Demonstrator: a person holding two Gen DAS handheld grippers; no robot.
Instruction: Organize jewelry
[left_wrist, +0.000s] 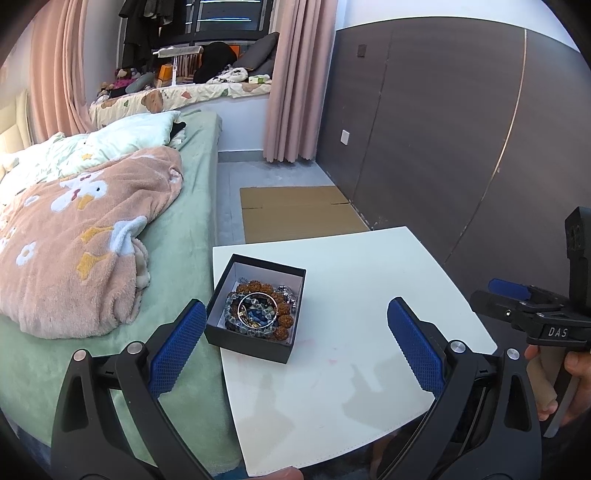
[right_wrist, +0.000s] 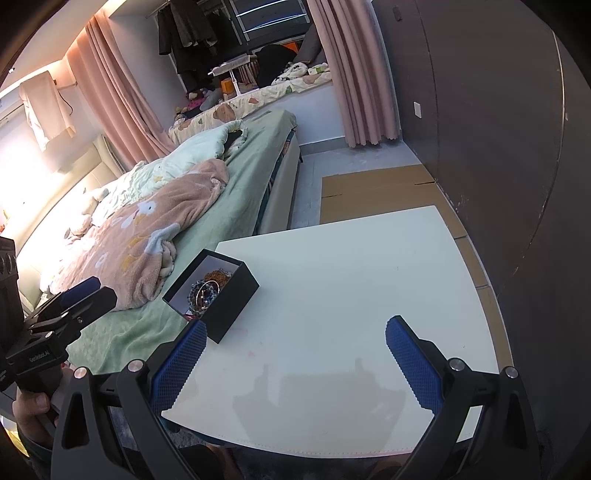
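A small black box (left_wrist: 251, 338) (right_wrist: 232, 306) sits at the left side of the white table (left_wrist: 362, 295) (right_wrist: 351, 266). Inside it lie brown bead bracelets (left_wrist: 258, 288), clear bead bracelets (left_wrist: 232, 314) and a silver bangle (left_wrist: 257, 311), piled together. My left gripper (left_wrist: 295, 339) hovers open above the table's near edge, its left blue pad beside the box. My right gripper (right_wrist: 295, 354) is open too, above the table's front, with its left pad near the box's corner. Nothing is between either pair of fingers. The right gripper (left_wrist: 517, 306) also shows at the right edge of the left wrist view.
A bed with a green sheet (left_wrist: 184, 206) and a pink fleece blanket (left_wrist: 81, 236) presses against the table's left side. Flat cardboard (left_wrist: 295, 210) lies on the floor beyond the table. A dark panelled wall (left_wrist: 443, 129) runs along the right. A hand (right_wrist: 29, 410) holds the left gripper.
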